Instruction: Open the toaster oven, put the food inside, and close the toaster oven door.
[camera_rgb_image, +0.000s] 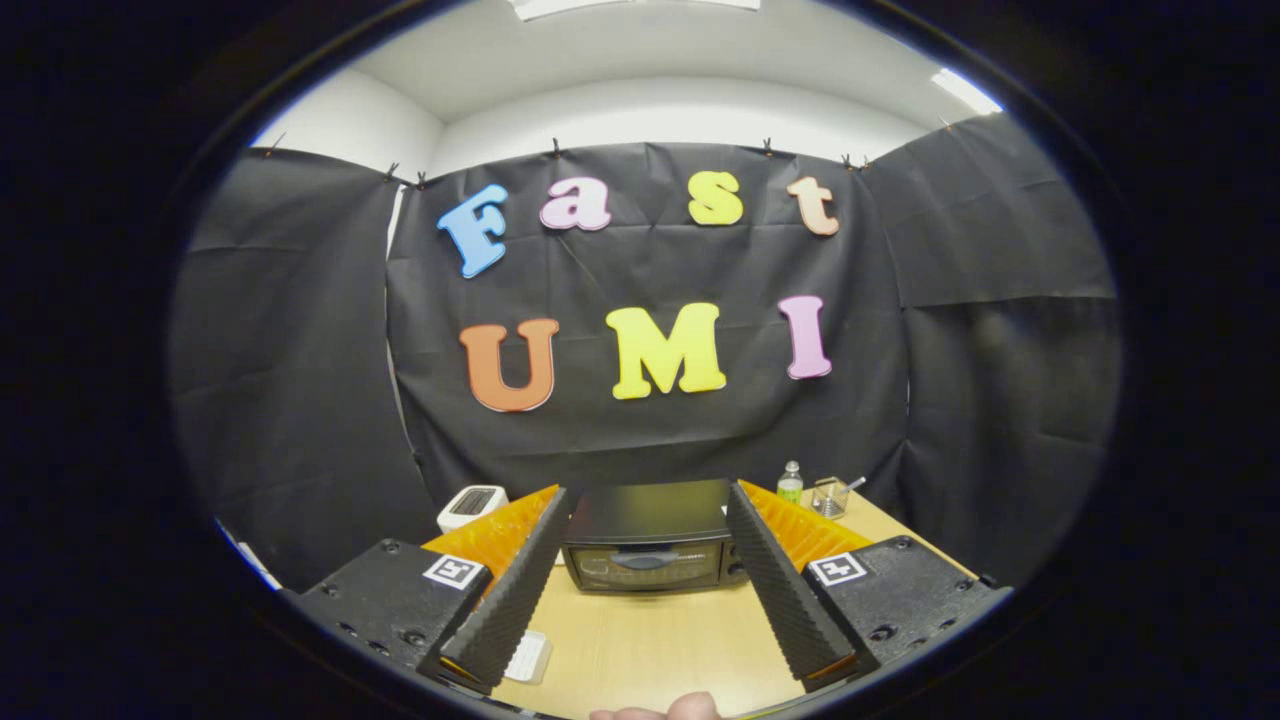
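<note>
The gripper (650, 540) is held above the table (650, 640) with its two ridged fingers (515, 600) spread wide apart and nothing between them; bare tabletop shows in the gap. Beyond the fingertips, centred between them, stands the toaster oven (650, 535), facing the camera, its glass door (645, 566) upright and shut, with a horizontal handle (645, 560) across the upper part of the door. Whether food lies inside cannot be told through the glass. A pale, flat object (528, 655) rests on the table just beside the left-hand finger; what it is cannot be made out. To the left of the oven sits a small white appliance (472, 505); to its right, near the table's far corner, stand a small bottle (790, 483) and a wire cup (830, 496). A fingertip of the person's hand (660, 710) shows at the near edge. The shut door and empty fingers fit either an oven awaiting opening or one closed again with food inside. Any work on the door would, in judgement, go best with the fingers level with the handle, approached squarely, and swung along the hinge's arc so the light oven does not slide.
</note>
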